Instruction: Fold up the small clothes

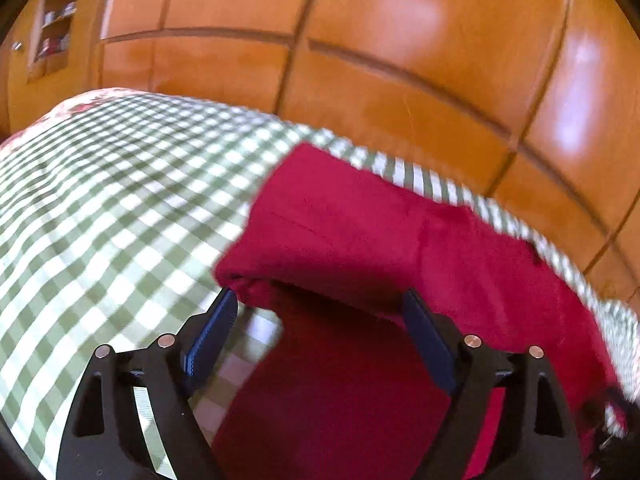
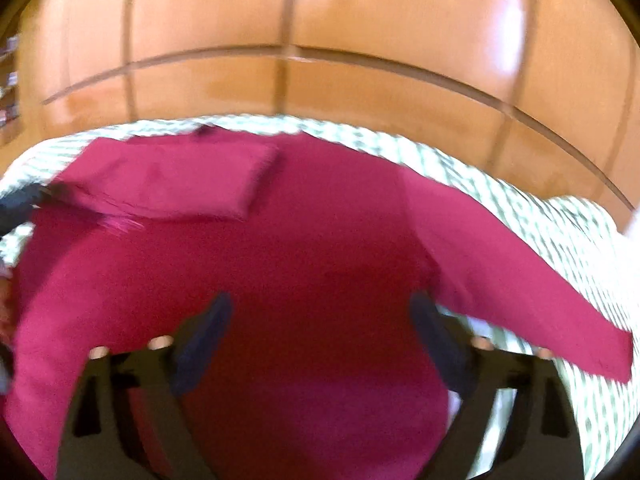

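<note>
The right wrist view is smeared by motion blur. The red garment [image 2: 304,248] runs off the bottom edge there. Small items on the shelves [image 1: 56,20] are too tiny to identify.

A glossy orange-brown wooden panelled wall [image 1: 400,40] fills the background, divided by dark grooves into rectangular sections. Bright light reflections sit on its upper right panels. A recessed wooden shelf unit [image 1: 56,28] holding small blurred items stands at far left. A green-and-white checked cloth [image 1: 100,200] covers the work surface.
</note>
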A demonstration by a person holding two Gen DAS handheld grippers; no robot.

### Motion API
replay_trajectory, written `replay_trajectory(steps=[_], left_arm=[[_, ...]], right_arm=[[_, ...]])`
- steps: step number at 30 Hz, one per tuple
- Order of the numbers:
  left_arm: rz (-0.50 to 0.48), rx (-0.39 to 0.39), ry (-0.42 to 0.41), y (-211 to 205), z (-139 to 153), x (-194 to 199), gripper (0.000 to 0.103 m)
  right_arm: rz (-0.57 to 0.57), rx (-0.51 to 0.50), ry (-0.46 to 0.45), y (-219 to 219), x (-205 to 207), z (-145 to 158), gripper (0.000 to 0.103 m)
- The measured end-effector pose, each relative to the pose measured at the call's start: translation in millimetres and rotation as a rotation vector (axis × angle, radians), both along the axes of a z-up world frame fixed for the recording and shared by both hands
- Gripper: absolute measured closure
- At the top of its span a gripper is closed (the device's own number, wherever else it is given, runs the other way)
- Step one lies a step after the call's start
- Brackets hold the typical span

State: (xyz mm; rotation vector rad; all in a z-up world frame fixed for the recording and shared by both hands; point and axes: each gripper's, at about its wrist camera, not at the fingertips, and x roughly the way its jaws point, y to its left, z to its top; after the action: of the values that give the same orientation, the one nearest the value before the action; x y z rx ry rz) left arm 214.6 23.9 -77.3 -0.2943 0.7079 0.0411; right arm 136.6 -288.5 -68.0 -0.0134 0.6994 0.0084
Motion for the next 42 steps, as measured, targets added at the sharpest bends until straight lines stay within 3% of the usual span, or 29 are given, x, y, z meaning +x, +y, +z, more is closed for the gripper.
replay_trajectory(steps=[3,5,7,8,9,11,13,18,23,25,27,29,31,37,39,42], left_arm=[[-0.012,-0.01,0.064,1.7,-7.4,7.7,0.02],[-0.012,-0.043,0.072,6.7,-10.1,8.8,0.02],[-0.015,-0.047,0.071,5.8,-10.2,7.7,0.02],[-0.017,-0.045,0.075,5.5,-10.7,7.8,0.02],[-0.017,-0.046,0.077,5.9,-11.0,9.1,0.02],[-0.017,-0.05,0.071,7.0,-10.3,7.0,0.02],[-0.017,-0.066,0.059,7.6,-9.5,7.9,0.02],[-0.033,-0.048,0.087,1.1,-10.9,14.2,0.015],[-0.033,-0.039,0.09,0.2,-11.8,13.5,0.014],[-0.032,-0.023,0.097,-2.0,-12.1,14.3,0.014],[-0.033,-0.014,0.102,-3.2,-12.5,15.5,0.013],[-0.033,-0.012,0.103,-2.8,-12.7,15.9,0.013],[-0.033,-0.011,0.104,-2.8,-12.9,16.0,0.013],[-0.032,-0.003,0.105,-2.9,-12.7,15.8,0.013],[-0.031,0.001,0.105,-2.8,-12.7,15.7,0.013],[-0.029,0.01,0.108,-3.3,-12.7,14.9,0.013]], right_arm=[[-0.002,0.254,0.061,-4.6,31.2,1.3,0.038],[-0.019,0.355,0.107,-4.7,57.5,-7.3,0.045],[-0.024,0.395,0.121,-2.2,74.3,-13.9,0.053],[-0.019,0.417,0.134,1.3,84.0,-18.5,0.062],[-0.014,0.429,0.152,4.7,92.2,-22.9,0.077],[-0.022,0.416,0.142,2.6,94.8,-22.8,0.091],[-0.048,0.363,0.09,0.0,90.6,-13.3,0.097],[-0.072,0.28,0.084,-6.1,84.1,-18.8,0.097],[-0.078,0.351,0.105,-16.0,84.6,-32.7,0.094],[-0.069,0.378,0.097,-19.5,76.7,-29.6,0.086],[-0.066,0.397,0.07,-23.0,65.0,-23.6,0.06],[-0.079,0.415,0.03,-27.6,47.4,-15.2,0.051],[-0.094,0.445,0.009,-37.3,30.9,-9.9,0.051],[-0.236,0.516,-0.035,-92.9,-17.2,-4.8,0.05],[-0.322,0.525,-0.041,-117.4,-31.9,-5.3,0.043],[-0.429,0.6,-0.044,-156.1,-52.9,-12.7,0.042]])
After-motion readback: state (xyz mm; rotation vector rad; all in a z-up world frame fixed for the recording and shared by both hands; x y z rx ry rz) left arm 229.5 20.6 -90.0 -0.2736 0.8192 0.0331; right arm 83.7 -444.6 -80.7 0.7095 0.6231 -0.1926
